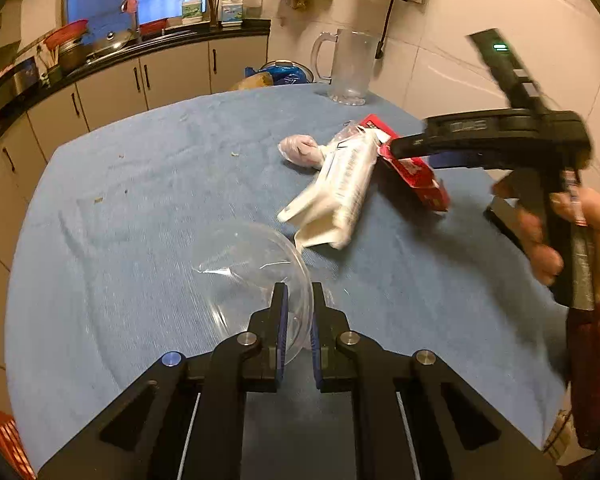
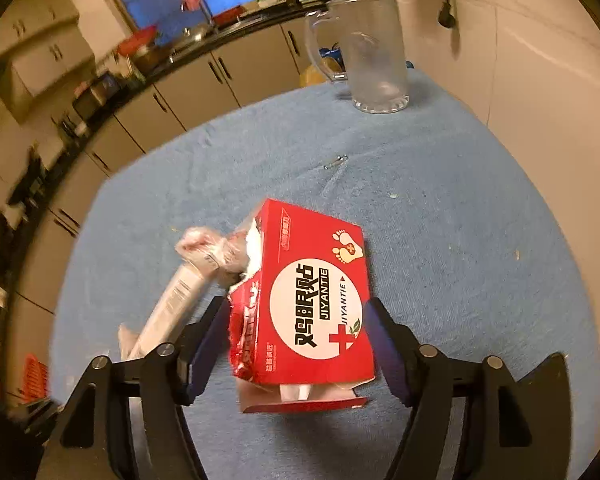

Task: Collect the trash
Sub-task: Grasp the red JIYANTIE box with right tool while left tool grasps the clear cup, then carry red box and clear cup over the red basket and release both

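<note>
Between the pads of the left hand-held gripper [image 1: 300,292], in the left wrist view, sits the rim of a clear plastic bowl [image 1: 256,264], and the jaws are pinched onto it with the bowl tilted on the blue cloth of the table [image 1: 140,200]. Beyond the bowl, ahead and slightly right of this gripper, lies a crumpled white packet [image 1: 336,196], with a wad of pinkish plastic [image 1: 300,150] touching its far end. Just right of the packet is a red box [image 1: 416,176]. The right hand-held gripper [image 1: 404,154] reaches in from the right over that box, carried by a hand [image 1: 572,236]. A clear glass jug [image 1: 348,66] stands at the far edge of the table.

Seen from the right wrist, the right hand-held gripper [image 2: 296,320] has its jaws spread on either side of the red box [image 2: 316,300]; whether the pads touch its sides I cannot tell. The box's torn left end faces the white packet [image 2: 172,308] and the plastic wad [image 2: 212,248], both left of the gripper. Far ahead stands the jug [image 2: 372,52].
</note>
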Demonstrator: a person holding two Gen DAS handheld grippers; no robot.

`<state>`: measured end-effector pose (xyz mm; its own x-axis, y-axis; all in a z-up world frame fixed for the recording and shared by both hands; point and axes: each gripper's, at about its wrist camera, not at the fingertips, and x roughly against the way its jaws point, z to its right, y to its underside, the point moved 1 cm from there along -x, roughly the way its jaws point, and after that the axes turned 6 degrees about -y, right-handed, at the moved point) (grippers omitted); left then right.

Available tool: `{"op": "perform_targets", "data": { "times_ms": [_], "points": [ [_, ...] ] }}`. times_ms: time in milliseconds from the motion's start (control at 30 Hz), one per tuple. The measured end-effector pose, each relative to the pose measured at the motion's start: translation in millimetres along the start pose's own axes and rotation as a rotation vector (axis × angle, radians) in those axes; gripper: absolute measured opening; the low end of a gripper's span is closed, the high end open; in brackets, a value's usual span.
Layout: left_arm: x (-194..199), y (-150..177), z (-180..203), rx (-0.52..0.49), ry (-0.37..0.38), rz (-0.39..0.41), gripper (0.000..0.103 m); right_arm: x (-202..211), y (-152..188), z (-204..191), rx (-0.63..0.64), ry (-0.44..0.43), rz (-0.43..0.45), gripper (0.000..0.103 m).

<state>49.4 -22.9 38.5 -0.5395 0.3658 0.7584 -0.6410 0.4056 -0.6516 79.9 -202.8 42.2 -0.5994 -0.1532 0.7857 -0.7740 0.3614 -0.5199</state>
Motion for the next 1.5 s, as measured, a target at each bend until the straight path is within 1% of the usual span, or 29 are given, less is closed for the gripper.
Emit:
{"op": "perform_targets", "data": {
  "times_ms": [67, 133, 233, 333, 367, 433, 567, 667, 733, 867, 1000, 1067, 1167, 1500],
  "points": [
    [7, 8, 2, 0.016, 0.004, 0.013, 0.010, -5, 1, -3, 0.023, 0.058, -0.010, 0.076],
    [13, 15, 3, 0.022, 0.009, 0.018, 0.010, -11, 3, 0, 0.014, 0.067, -0.032, 0.079],
    [21, 23, 4, 0.024, 0.017, 0.026, 0.010, -16, 7, 16, -0.050, 0.019, -0.056, 0.079],
    [25, 28, 3, 0.033, 0.014, 0.033, 0.010, -19, 16, 32, -0.116, -0.055, -0.073, 0.075],
    [25, 28, 1, 0.041, 0.010, 0.033, 0.010, -17, 19, 34, -0.118, -0.068, -0.053, 0.075],
    [26, 31, -1, 0.060, 0.016, 0.032, 0.010, -13, 24, 34, -0.113, -0.061, -0.043, 0.075],
    [33, 36, -5, 0.074, 0.003, 0.044, 0.010, 5, 37, 32, -0.111, -0.092, 0.000, 0.075],
    [42, 40, -8, 0.084, -0.015, 0.061, 0.010, 28, 49, 27, -0.106, -0.151, 0.045, 0.075],
    [49, 41, -10, 0.093, -0.018, 0.073, 0.010, 44, 58, 20, -0.084, -0.177, 0.072, 0.075],
    [64, 44, -13, 0.099, -0.041, 0.100, 0.010, 76, 74, 0, -0.015, -0.196, 0.139, 0.075],
    [79, 49, -18, 0.112, -0.054, 0.123, 0.010, 96, 84, -21, 0.044, -0.242, 0.163, 0.075],
    [87, 53, -20, 0.117, -0.060, 0.133, 0.010, 100, 91, -33, 0.070, -0.272, 0.155, 0.075],
    [98, 58, -24, 0.129, -0.073, 0.143, 0.010, 98, 98, -52, 0.107, -0.294, 0.138, 0.075],
    [130, 85, -48, 0.185, -0.128, 0.165, 0.010, 66, 129, -108, 0.201, -0.391, 0.013, 0.075]
  ]
}}
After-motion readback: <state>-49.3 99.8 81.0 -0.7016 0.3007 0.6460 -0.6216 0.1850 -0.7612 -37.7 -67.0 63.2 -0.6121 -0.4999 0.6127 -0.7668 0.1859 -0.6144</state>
